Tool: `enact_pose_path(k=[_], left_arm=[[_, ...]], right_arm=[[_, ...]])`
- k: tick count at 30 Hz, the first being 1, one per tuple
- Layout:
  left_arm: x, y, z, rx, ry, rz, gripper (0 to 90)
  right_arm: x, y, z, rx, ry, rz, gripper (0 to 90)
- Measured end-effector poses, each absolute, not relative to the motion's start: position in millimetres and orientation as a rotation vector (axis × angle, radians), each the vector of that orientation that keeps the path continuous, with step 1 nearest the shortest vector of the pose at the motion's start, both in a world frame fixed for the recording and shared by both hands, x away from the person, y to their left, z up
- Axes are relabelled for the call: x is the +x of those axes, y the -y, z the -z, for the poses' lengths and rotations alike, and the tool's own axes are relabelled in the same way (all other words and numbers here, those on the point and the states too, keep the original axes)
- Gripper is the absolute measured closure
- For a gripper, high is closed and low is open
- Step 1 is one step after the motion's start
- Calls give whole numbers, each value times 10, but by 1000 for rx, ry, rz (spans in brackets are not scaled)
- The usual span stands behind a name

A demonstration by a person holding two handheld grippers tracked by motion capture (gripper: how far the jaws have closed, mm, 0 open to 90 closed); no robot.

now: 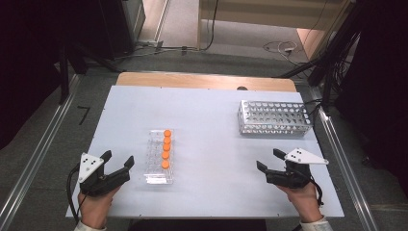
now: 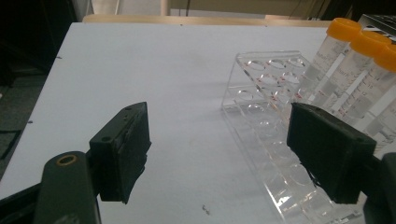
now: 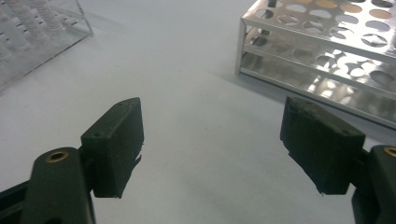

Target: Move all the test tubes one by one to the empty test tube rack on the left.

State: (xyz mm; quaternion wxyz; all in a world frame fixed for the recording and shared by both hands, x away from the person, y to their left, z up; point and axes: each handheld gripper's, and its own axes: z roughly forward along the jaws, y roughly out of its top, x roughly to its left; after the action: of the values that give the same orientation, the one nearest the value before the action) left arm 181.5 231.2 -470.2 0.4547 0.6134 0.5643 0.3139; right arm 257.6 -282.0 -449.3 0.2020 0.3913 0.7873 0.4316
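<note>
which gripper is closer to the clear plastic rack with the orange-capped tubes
Left. The left gripper sits just beside the clear plastic rack, open and not touching it. The right gripper is far across the table, nearer the perforated metal rack.

You are sitting at a table (image 1: 211, 110) whose pale blue-white top is catching a soft, even light, while a strip of bare wood (image 1: 202, 80) is showing along its far edge. Grey carpeted floor (image 1: 43, 144) is spreading out on both sides of you, and metal rails (image 1: 36, 159) are running along it — one on the left, another on the right (image 1: 344, 159). Far ahead, light wooden furniture (image 1: 274, 12) is standing on a paler floor, with cables (image 1: 281, 47) lying loose in front of it. Dark equipment (image 1: 120, 24) is looming at the far left, and the right side is fading into shadow — black stands (image 1: 337, 53) are leaning there.
</note>
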Motion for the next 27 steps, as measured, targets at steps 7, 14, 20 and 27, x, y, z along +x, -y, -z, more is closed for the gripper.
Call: enact_pose_path(k=[7,14,20,27], left_arm=[[1803,-2356,4706,1499,-1409,-770,209],[1793,-2400,4721,1487,-1425,-766,209],[1782,-2422,4726,1478,-1429,-769,209],[1780,-2453,4736,1459,-1446,-771,210]], right_arm=[[2576,2988,4514,1147,-2160,-1191,201],[2598,3188,4557,1215,-2117,-1164,200],[2621,3379,4615,1297,-2057,-1127,200],[2665,3638,4719,1410,-1980,-1081,184]])
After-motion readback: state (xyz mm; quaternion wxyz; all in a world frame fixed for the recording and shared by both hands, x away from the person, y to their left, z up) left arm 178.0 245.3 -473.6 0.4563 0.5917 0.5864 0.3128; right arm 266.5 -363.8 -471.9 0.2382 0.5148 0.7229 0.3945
